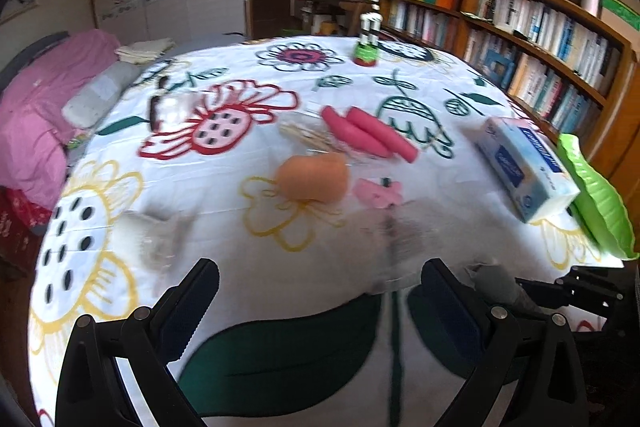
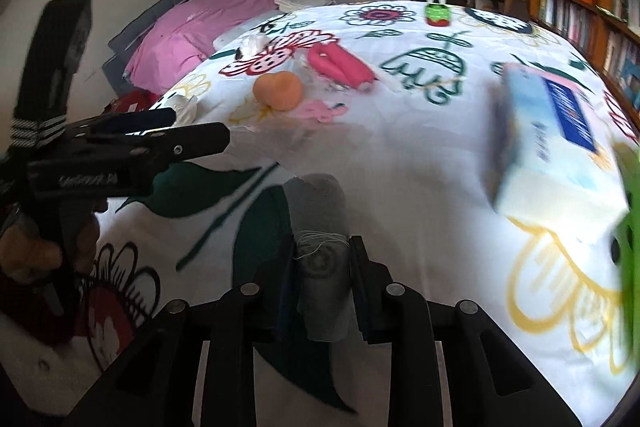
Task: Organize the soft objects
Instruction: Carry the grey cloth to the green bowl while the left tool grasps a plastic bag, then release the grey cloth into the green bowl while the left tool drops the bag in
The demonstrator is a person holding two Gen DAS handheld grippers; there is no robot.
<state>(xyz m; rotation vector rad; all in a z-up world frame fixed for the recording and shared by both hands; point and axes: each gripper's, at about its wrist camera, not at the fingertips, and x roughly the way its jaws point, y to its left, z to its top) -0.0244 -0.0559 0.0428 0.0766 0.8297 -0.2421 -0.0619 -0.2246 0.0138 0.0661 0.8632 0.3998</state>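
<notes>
right gripper (image 2: 322,263) clamped on a rolled grey cloth (image 2: 320,227), held just above the flowered bedspread (image 2: 400,155). left gripper (image 1: 320,291) wide apart, nothing between the fingers, hovering over the green leaf print. further up the spread: an orange plush (image 1: 312,178) touching a small pink soft piece (image 1: 378,193), two pink rolls (image 1: 368,133) side by side just behind. tissue box (image 1: 524,167) off to the right beside a green cushion (image 1: 596,199). striped giraffe toy (image 1: 368,27) upright at the far edge.
</notes>
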